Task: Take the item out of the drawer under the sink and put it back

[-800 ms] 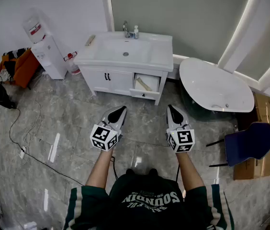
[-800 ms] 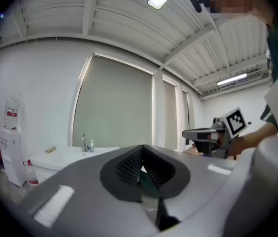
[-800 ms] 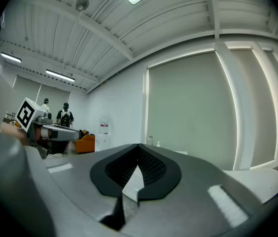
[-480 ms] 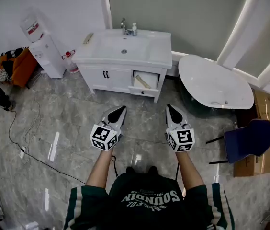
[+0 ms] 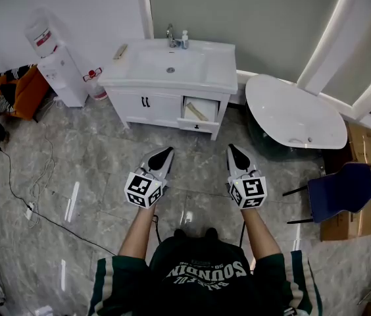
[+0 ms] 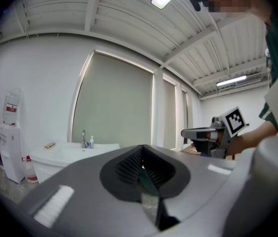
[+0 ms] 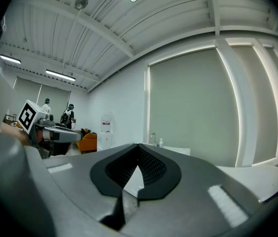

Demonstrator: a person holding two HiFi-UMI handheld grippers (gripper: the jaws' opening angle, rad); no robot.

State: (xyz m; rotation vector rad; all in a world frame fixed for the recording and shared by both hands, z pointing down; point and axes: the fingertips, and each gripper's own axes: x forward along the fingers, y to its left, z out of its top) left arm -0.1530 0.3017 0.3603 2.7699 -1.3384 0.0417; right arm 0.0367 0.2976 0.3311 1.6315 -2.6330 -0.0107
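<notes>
A white sink cabinet [image 5: 172, 78] stands against the far wall, a few steps ahead of me. Its right-hand drawer [image 5: 198, 125] is pulled open, with a long tan item [image 5: 197, 114] lying inside. My left gripper [image 5: 164, 152] and right gripper [image 5: 237, 149] hang side by side over the grey floor, well short of the cabinet. Both are shut and hold nothing. In the left gripper view the jaws [image 6: 142, 152] meet, and the sink [image 6: 75, 153] is low at the left. In the right gripper view the jaws [image 7: 138, 151] meet too.
A water dispenser [image 5: 57, 68] stands left of the cabinet, beside an orange seat [image 5: 18, 94]. A white bathtub [image 5: 297, 117] lies to the right, with a blue chair [image 5: 340, 193] and cardboard boxes [image 5: 366, 147] beyond. Cables [image 5: 34, 189] trail over the floor at the left.
The head view has shifted a little, so the cabinet sits slightly higher and further left. Both grippers keep their place and stay shut.
</notes>
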